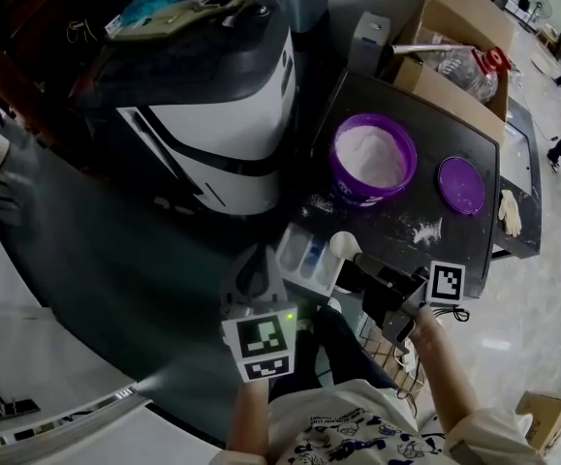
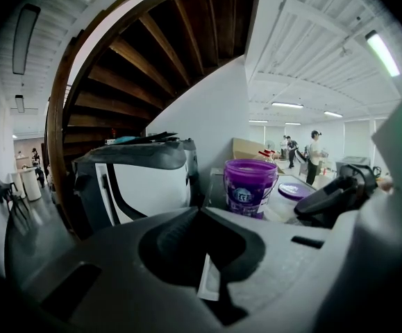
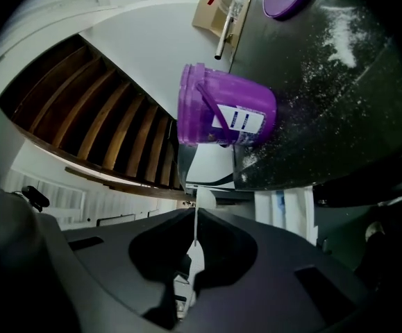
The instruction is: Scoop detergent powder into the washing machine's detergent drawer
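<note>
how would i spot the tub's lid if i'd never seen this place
Find the dark washer top in front of the cardboard box. On it stands an open purple tub of white powder; the lid lies flat just right of it in the head view. It's the only flat purple disc there.

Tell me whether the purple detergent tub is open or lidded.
Open. The purple tub shows white powder inside from above, and its purple lid lies flat on the dark tabletop beside it, apart.
</note>
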Tool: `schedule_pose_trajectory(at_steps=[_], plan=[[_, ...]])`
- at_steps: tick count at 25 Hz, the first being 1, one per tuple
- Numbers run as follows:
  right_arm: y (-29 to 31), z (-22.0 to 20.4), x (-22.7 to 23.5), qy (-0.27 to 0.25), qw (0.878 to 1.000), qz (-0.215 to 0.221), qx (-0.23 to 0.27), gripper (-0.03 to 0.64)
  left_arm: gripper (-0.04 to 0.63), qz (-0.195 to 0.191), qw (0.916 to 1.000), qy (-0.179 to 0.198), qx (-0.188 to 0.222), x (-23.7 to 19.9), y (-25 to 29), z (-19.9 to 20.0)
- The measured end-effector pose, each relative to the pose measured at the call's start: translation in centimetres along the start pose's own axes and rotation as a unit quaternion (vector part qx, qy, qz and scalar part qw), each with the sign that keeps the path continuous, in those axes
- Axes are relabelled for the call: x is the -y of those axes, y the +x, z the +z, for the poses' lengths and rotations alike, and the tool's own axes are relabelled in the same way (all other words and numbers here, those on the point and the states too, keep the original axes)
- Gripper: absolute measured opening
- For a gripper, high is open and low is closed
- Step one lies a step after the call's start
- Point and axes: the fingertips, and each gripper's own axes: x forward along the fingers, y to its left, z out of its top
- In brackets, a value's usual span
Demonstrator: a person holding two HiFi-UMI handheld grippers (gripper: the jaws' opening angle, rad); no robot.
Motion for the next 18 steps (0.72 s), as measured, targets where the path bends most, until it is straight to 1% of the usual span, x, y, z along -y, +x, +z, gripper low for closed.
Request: schedule_pose_trajectory(at_steps=[6, 10, 14, 18], plan=[[-0.1, -0.8, 3.3, 0.002, 0.999, -0.038, -0.004, 0.021, 0.003, -0.005, 1.0, 0.001, -0.008, 0.4, 0.4, -1.0], [-0.1, -1.2, 5.2, -0.014, 0.997, -0.073, -0.012, 0.021, 0.003, -0.007, 0.9999, 0.002, -0.012, 0.6, 0.7, -1.6], [-0.4, -1.7, 7.1, -0.038, 0.992, -0.115, -0.022, 0.021, 0.003, -0.01, 0.9998, 0.001, -0.02, 0.9, 0.9, -2.3], [-0.7, -2.2, 8.4, -0.046, 0.988, -0.147, -0.029, 0.021, 0.003, -0.014, 0.9996, 0.001, -0.024, 1.2, 1.1, -2.7]])
